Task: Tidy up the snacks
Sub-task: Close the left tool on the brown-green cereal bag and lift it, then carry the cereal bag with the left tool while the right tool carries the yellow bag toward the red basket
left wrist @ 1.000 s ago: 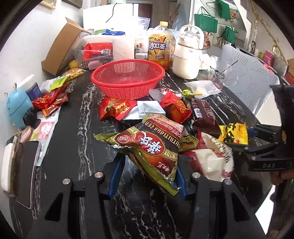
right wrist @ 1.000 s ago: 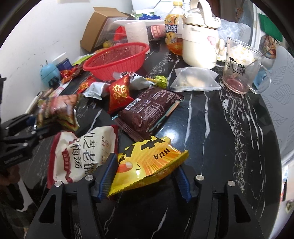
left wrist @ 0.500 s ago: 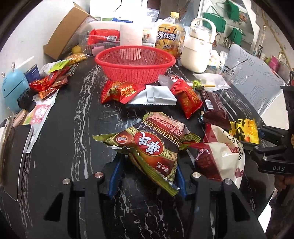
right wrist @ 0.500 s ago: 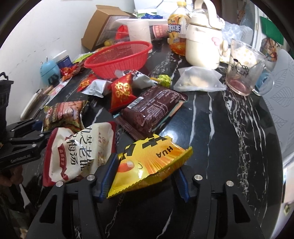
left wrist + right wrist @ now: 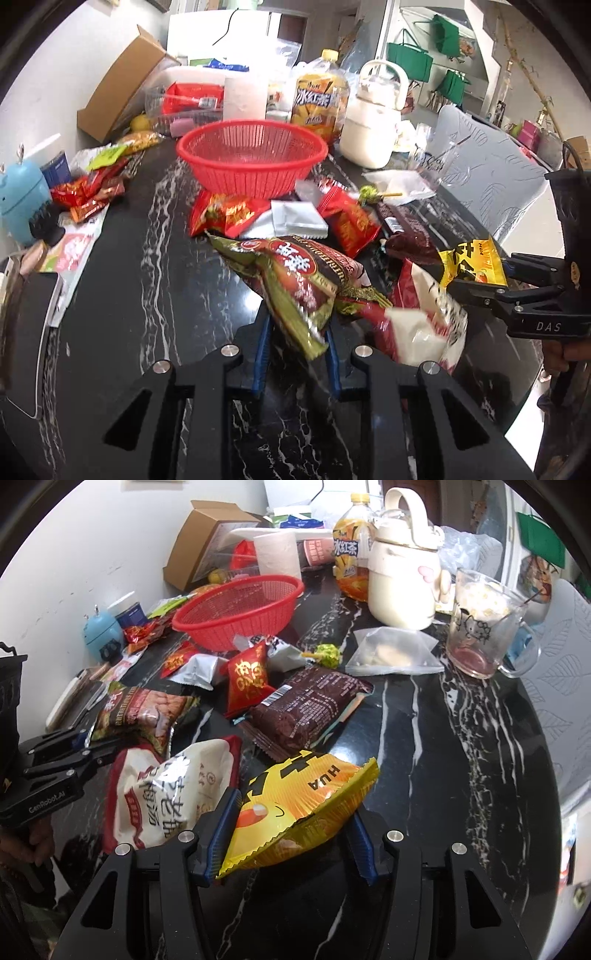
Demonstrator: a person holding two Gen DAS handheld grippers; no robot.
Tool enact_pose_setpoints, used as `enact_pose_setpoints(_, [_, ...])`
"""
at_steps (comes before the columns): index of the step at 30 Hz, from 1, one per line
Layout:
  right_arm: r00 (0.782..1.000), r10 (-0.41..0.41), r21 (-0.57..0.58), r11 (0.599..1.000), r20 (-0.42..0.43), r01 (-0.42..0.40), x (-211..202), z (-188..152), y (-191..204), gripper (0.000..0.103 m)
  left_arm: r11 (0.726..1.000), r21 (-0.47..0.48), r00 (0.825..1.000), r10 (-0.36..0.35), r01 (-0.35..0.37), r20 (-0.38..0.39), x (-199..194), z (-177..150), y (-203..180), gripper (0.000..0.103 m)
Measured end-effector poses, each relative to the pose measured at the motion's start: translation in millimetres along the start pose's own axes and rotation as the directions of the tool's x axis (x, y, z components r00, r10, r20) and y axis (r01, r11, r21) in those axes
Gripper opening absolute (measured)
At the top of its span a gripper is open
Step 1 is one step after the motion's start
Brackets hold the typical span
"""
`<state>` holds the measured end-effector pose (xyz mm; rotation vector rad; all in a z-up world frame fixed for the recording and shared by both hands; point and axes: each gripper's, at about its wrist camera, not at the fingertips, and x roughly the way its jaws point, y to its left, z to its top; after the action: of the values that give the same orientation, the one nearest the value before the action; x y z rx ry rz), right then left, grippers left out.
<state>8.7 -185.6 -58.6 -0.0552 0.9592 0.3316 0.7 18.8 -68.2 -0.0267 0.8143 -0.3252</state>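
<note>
My left gripper (image 5: 297,332) is shut on a green-and-red snack bag (image 5: 295,273), which is crumpled between the blue pads and tilted up off the black marble table (image 5: 147,295). The right wrist view shows the same bag (image 5: 144,712) and left gripper (image 5: 92,746) at the left edge. My right gripper (image 5: 291,823) is shut on a yellow bag (image 5: 310,794), its pads pressing both sides; that gripper (image 5: 476,280) appears at the right of the left wrist view. A red basket (image 5: 251,158) stands empty beyond a heap of packets.
A white-and-red bag (image 5: 173,790) lies between the grippers, with a brown packet (image 5: 306,709) and a small red packet (image 5: 247,675) past it. A cream kettle (image 5: 402,576), a glass mug (image 5: 480,627), a tea bottle (image 5: 319,103) and a cardboard box (image 5: 122,81) line the back.
The left jaws have closed tighter on the green-and-red bag, squeezing and tipping it. The right jaws have narrowed onto the yellow bag. Both hands stay about where they were.
</note>
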Motion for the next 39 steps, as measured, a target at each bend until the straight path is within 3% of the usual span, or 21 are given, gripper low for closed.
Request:
enact_pose_setpoints(8, [0.999,0.009,-0.009,1.000,0.040,-0.009,-12,7,6,0.055,1.000,-0.008,0.999,-0.026,0.027,0.038,-11,3,2,0.019])
enact_pose_setpoints(18, [0.995,0.039,-0.014,0.999,0.092,-0.038,-18,17,16,0.055,0.998,-0.035,0.998,0.057,-0.056,0.041,-33,9,8,0.020])
enact_pose_setpoints(20, [0.993,0.053,-0.023,0.998,0.102,-0.051,-18,21,20,0.055,0.996,-0.061,0.997,0.073,-0.070,0.040,-35,8,14,0.027])
enact_pose_setpoints(21, [0.993,0.056,-0.028,0.998,0.103,-0.054,-17,22,22,0.055,0.995,-0.072,0.996,0.079,-0.076,0.041,-36,8,18,0.037])
enact_pose_setpoints(24, [0.992,0.068,-0.048,0.997,0.104,-0.063,-15,26,28,0.055,0.992,-0.096,0.995,0.090,-0.084,0.050,-38,7,25,0.054])
enact_pose_setpoints(29, [0.991,0.075,-0.069,0.995,0.113,-0.067,-14,31,33,0.055,0.993,-0.090,0.995,0.085,-0.080,0.052,-37,9,26,0.055])
enact_pose_setpoints(35, [0.991,0.078,-0.069,0.995,0.108,-0.070,-13,32,31,0.055,0.992,-0.129,1.000,-0.004,0.001,-0.028,-13,11,28,0.055])
enact_pose_setpoints(37, [0.992,0.075,-0.067,0.995,0.098,-0.069,-9,30,30,0.055,0.993,-0.111,0.998,0.039,-0.044,-0.048,-4,11,26,0.055])
enact_pose_setpoints(39, [0.993,0.074,-0.062,0.996,0.088,-0.069,-6,29,28,0.055,0.993,-0.108,0.997,0.038,-0.045,-0.068,3,12,25,0.074])
